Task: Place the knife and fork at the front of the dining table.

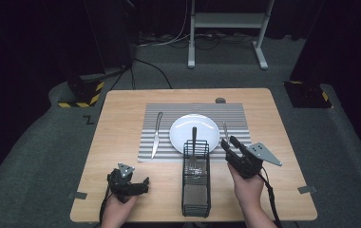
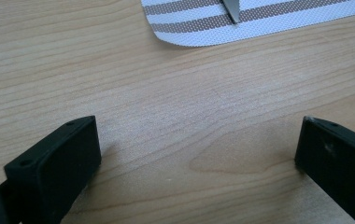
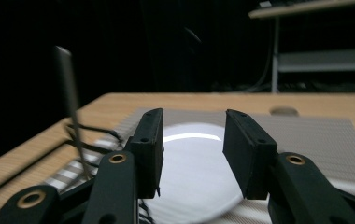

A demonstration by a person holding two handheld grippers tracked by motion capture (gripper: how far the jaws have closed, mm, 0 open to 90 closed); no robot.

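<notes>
Hovering just right of the black wire caddy (image 1: pixel 196 183), right gripper (image 1: pixel 228 141) with jaws partway apart and nothing between them, tips hanging over the near end of a slim metal utensil (image 1: pixel 225 128) and hiding that end from the high view. Lying on the striped placemat (image 1: pixel 238 116) just right of the white plate (image 1: pixel 181 130), pale, thin and straight, running away from the person, too small to say whether fork or spoon. Standing upright in the caddy, a dark-handled utensil (image 1: pixel 194 137), lower part lost behind the mesh; blurred and grey at the left of the right gripper view, top of the handle bright against the dark room. Beyond those two black jaws, plate softened to a white glow.

Resting at the near left of the wooden table (image 1: pixel 121 118), left gripper (image 1: pixel 143 184) with jaws spread wide over bare wood, holding nothing. Cut off by the top edge of the left gripper view, tip of a knife (image 2: pixel 231 10) on a rounded corner of the placemat. Seen whole from above, knife left of the plate, well apart from both grippers
</notes>
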